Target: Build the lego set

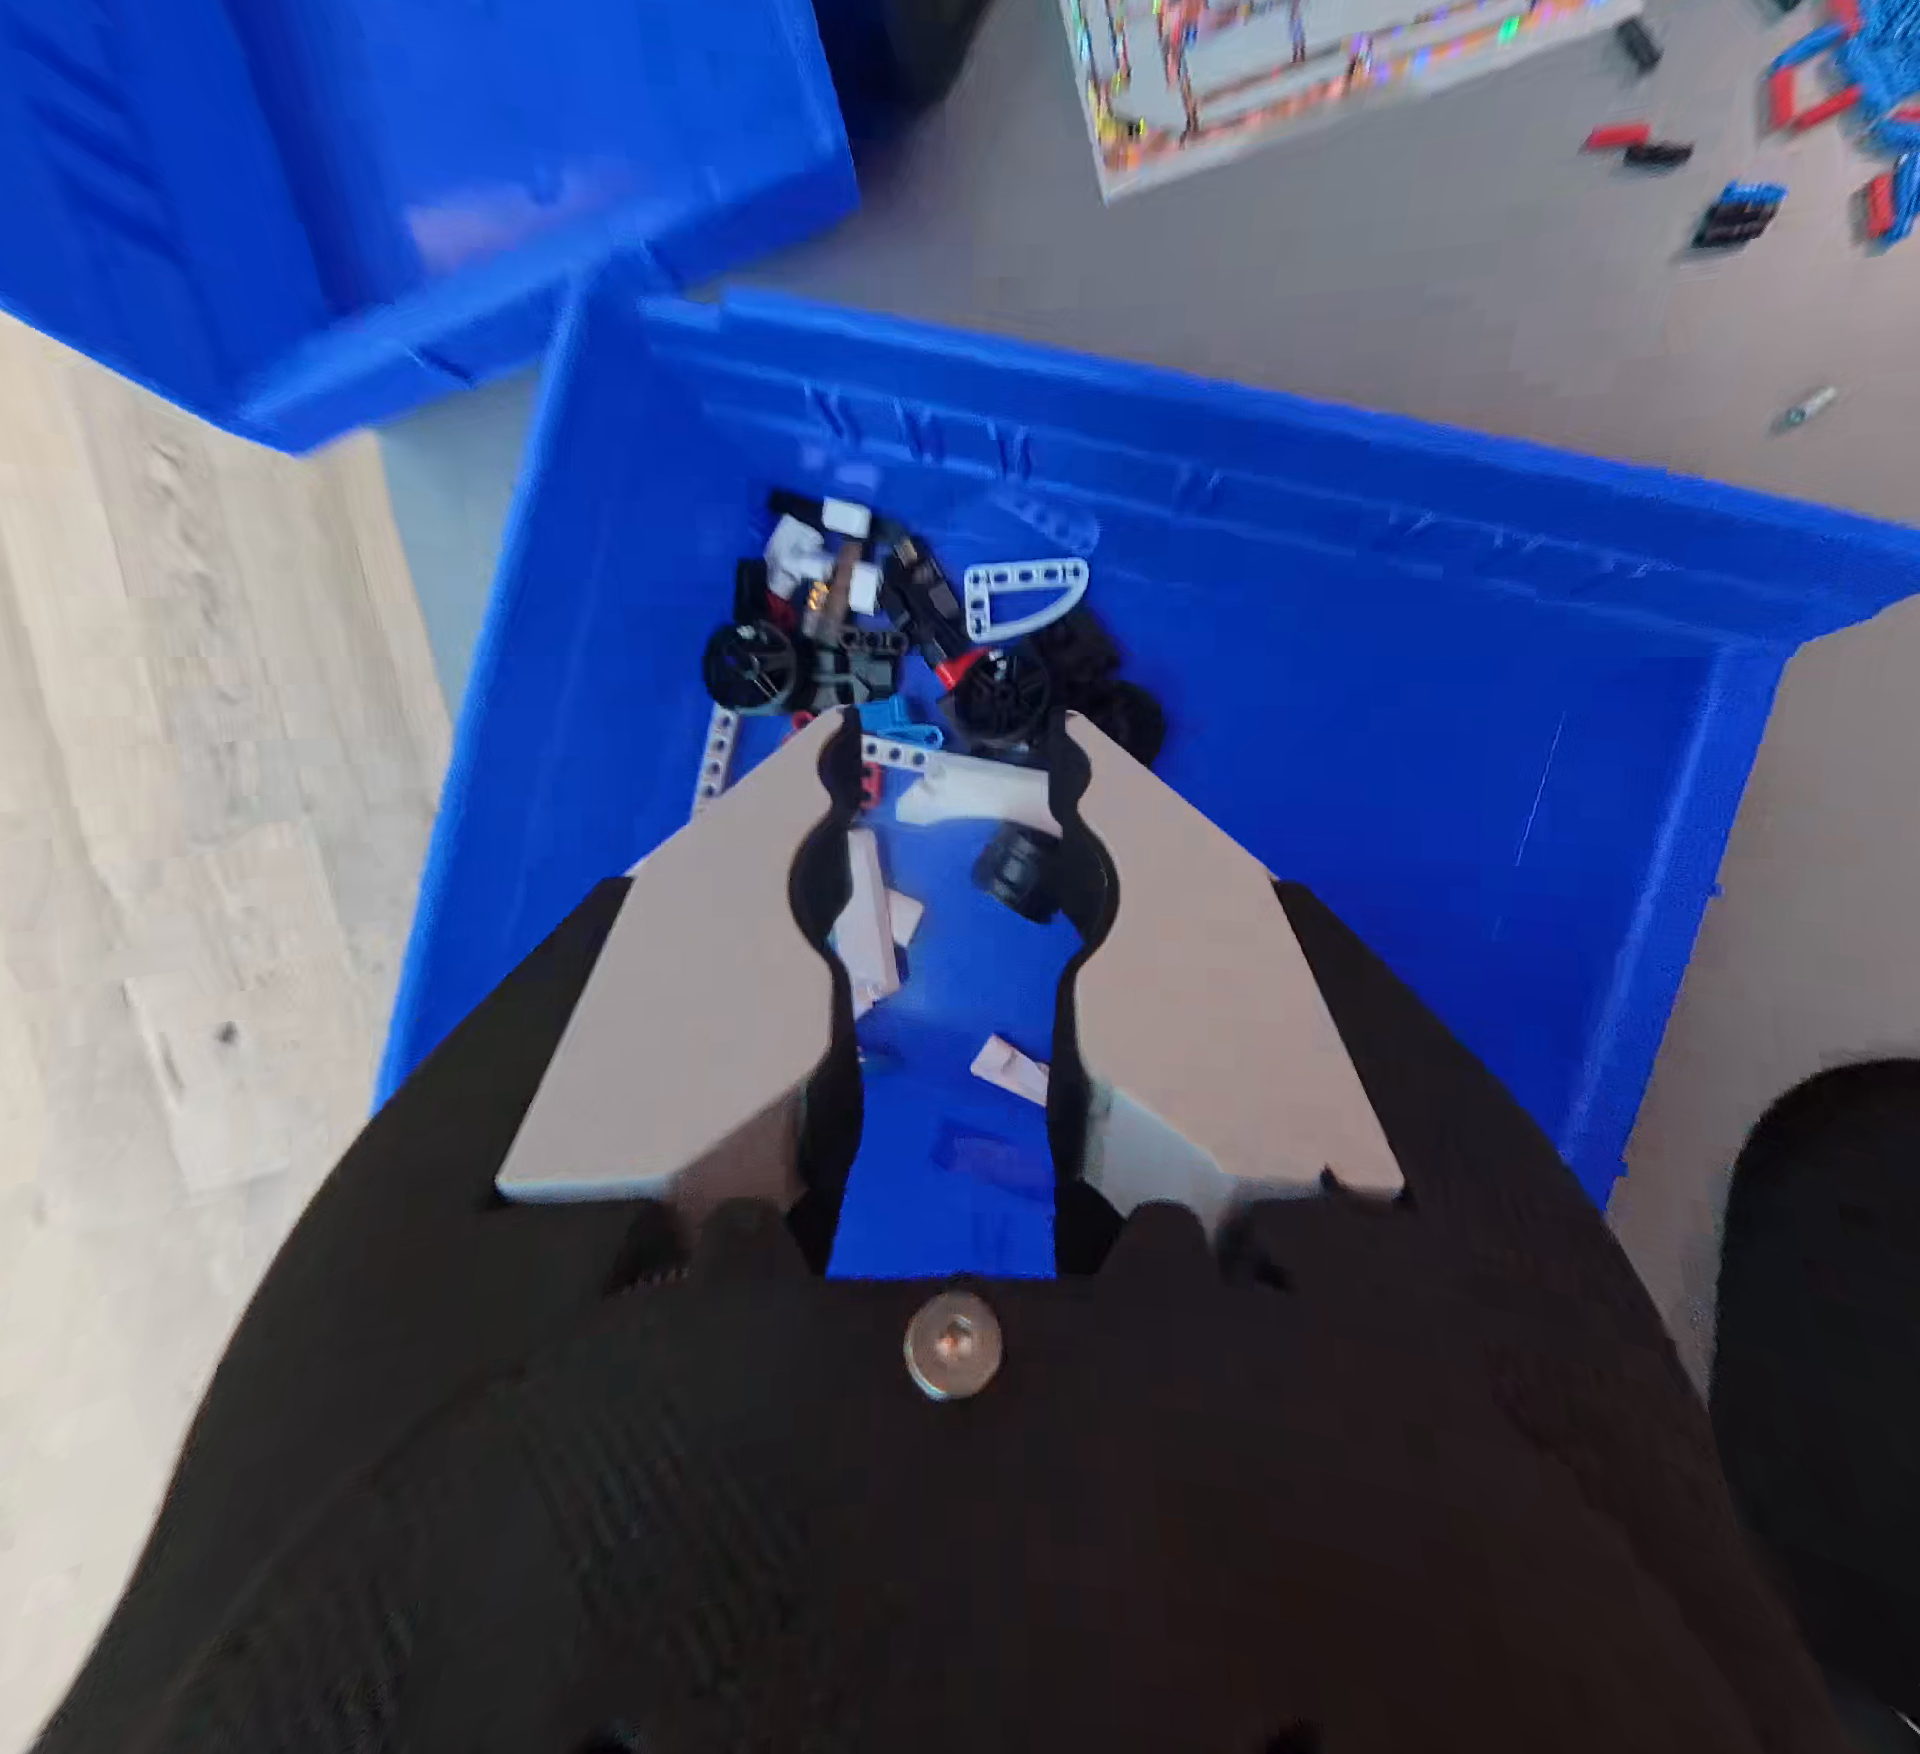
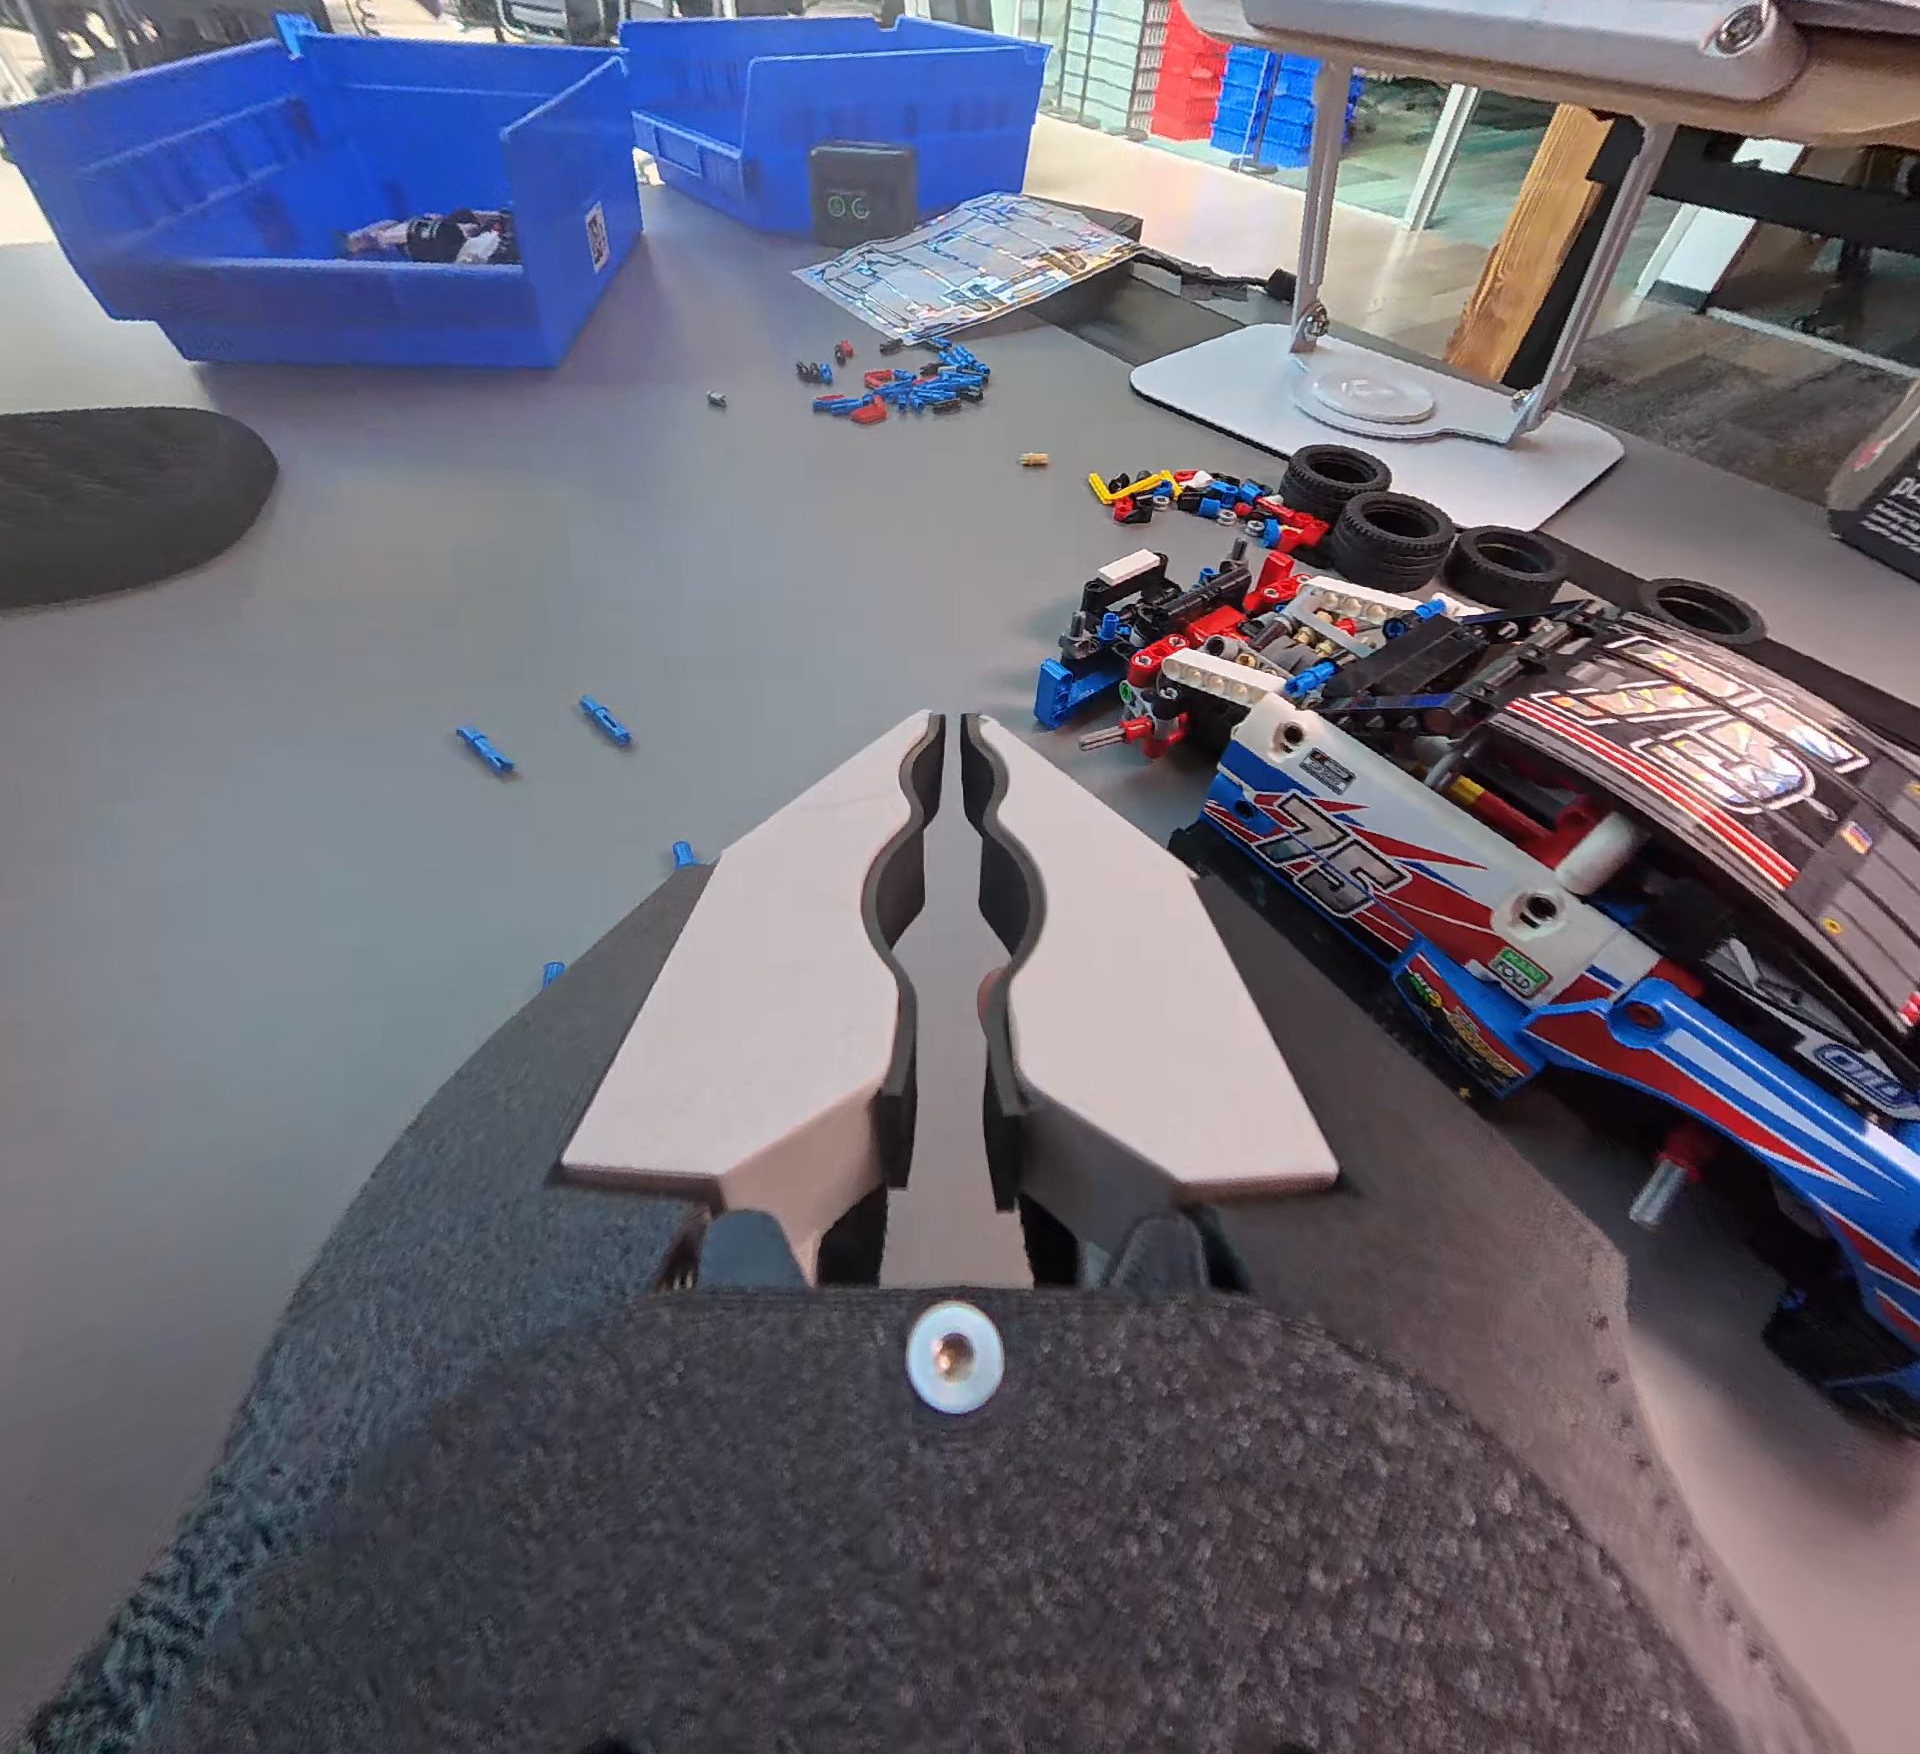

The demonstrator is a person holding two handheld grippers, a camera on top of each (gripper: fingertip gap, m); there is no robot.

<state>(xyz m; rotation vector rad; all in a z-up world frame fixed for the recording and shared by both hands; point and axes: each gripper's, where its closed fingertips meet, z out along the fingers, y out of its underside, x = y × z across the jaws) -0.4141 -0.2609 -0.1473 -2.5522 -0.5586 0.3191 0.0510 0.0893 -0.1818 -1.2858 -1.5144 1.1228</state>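
Two hand-held grippers, left (image 1: 954, 738) parted over glossy blue bin (image 1: 1351, 499), right (image 2: 953, 730) pinched empty

Two wrist cameras, one steep and one shallow.
The left is looking straight down, close, into a blue bin (image 1: 1351, 499); the right is looking low across the grey table (image 2: 520, 561), sharing that bin (image 2: 312, 291) far upper left.

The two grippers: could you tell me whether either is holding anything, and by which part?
Nothing is held: the left gripper hangs open over the blue bin; the right gripper is nearly shut, empty.
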